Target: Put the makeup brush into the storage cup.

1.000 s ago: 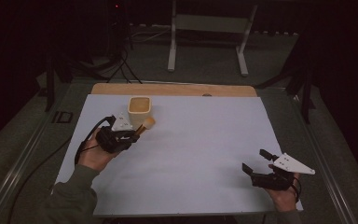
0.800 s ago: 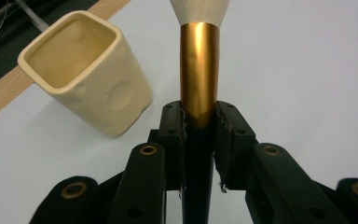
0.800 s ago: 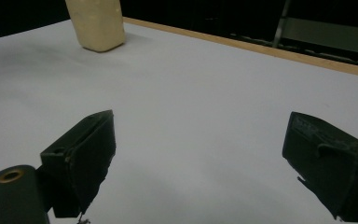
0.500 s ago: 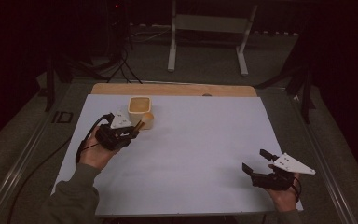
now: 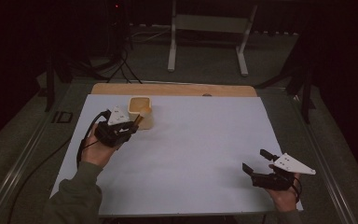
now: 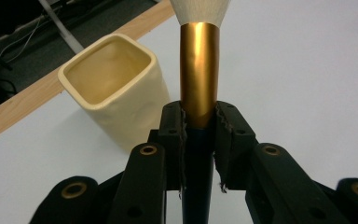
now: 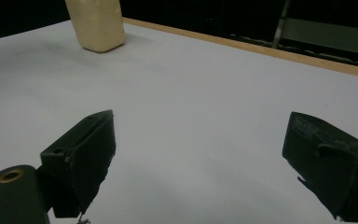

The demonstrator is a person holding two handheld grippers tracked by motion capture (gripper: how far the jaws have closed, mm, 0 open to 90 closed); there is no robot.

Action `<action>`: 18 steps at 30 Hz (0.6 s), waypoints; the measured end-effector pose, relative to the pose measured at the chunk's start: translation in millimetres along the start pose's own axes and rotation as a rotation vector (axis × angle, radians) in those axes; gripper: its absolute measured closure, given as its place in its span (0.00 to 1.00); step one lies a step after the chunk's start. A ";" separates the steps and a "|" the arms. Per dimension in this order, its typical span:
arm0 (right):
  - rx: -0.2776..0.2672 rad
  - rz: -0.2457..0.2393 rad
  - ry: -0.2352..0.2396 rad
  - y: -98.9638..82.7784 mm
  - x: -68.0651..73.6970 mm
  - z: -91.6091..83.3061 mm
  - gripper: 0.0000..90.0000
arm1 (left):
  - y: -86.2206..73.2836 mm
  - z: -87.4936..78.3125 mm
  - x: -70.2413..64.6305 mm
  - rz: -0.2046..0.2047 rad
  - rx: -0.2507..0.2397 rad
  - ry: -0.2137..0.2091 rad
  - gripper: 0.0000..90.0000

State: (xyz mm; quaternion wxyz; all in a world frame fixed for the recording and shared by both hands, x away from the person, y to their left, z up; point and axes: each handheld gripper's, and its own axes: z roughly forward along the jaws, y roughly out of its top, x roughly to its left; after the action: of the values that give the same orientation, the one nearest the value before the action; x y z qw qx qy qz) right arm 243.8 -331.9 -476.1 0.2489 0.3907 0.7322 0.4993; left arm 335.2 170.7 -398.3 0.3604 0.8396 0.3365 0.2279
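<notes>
Your left gripper (image 6: 199,122) is clamped on the makeup brush (image 6: 198,79), jaws pinching the gold ferrule where it meets the dark handle, white bristles pointing away. The brush sits just beside the cream square-mouthed ceramic cup (image 5: 140,111), near the far-left part of the white mat (image 5: 191,154). If you tilt it in from here, the bristle head may catch the rim and tip the cup, or the smooth ferrule may slip in the jaws. Your right gripper (image 5: 260,166) rests well apart at the near right, jaws spread wide and empty.
</notes>
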 end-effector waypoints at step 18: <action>-0.001 -0.001 0.000 0.1 0.0 0.0 0.10 | 7.5 -0.2 3.8 -0.037 -0.065 0.054 0.84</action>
State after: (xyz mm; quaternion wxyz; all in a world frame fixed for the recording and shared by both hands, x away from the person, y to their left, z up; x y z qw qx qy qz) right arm 243.9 -331.9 -476.1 0.2493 0.3901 0.7321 0.4997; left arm 340.6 169.7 -391.9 0.3824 0.8148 0.3539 0.2544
